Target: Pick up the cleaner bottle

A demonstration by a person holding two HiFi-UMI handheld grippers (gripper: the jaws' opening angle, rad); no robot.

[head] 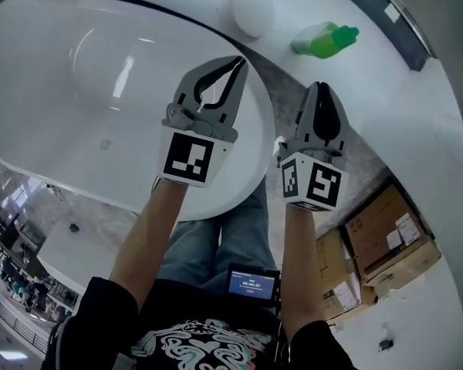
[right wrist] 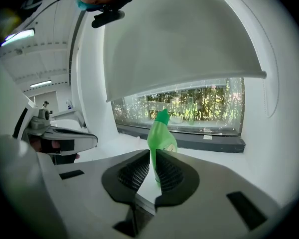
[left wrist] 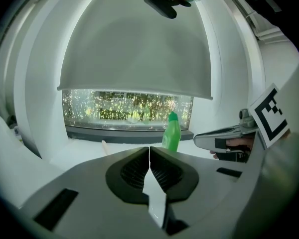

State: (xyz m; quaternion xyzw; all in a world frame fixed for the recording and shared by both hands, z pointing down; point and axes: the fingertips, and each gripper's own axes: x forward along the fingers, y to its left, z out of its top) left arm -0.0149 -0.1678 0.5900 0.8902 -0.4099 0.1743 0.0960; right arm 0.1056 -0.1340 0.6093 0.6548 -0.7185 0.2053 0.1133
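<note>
The green cleaner bottle stands on the white ledge by the window, beyond both grippers. In the left gripper view the bottle is ahead and slightly right; in the right gripper view the bottle is straight ahead, upright, seen just past the jaws. My left gripper hangs over the bathtub rim, shut and empty. Beside it, my right gripper is closer to the bottle, shut with nothing in it. Neither gripper touches the bottle.
A large white bathtub fills the left of the head view. A white round object sits on the ledge left of the bottle. Cardboard boxes lie on the floor at lower right. A window with a half-lowered blind backs the ledge.
</note>
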